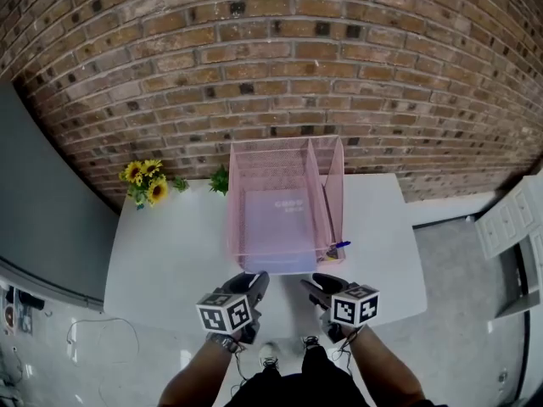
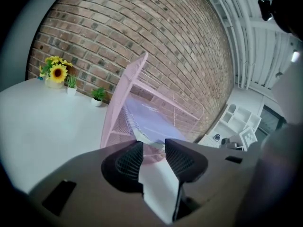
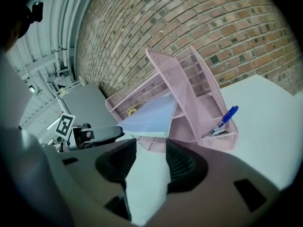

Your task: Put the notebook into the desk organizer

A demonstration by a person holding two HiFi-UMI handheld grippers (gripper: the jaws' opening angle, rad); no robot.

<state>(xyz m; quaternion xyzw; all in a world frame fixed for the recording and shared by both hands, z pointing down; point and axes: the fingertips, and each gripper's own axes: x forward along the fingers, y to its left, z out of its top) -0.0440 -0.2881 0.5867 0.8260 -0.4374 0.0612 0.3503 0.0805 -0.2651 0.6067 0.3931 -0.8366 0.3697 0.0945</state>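
Observation:
A pink mesh desk organizer point(image 1: 327, 172) stands on the white table point(image 1: 170, 253). A lavender notebook point(image 1: 280, 219) lies in its wide left compartment, its near end sticking out of the front. My left gripper point(image 1: 259, 280) is open just before that near edge, nothing between its pads. In the left gripper view the jaws point(image 2: 154, 150) stand apart, with the notebook point(image 2: 151, 119) right beyond their tips. My right gripper point(image 1: 316, 283) is open too and holds nothing. Its own view shows the parted jaws point(image 3: 151, 148), the notebook point(image 3: 151, 115) and the organizer point(image 3: 175, 79) ahead.
A blue pen point(image 1: 338, 246) sits in the organizer's small front right cup. A pot of sunflowers point(image 1: 144, 179) and a small green plant point(image 1: 221, 179) stand at the table's back left by the brick wall. White shelving point(image 1: 509, 219) is on the floor to the right.

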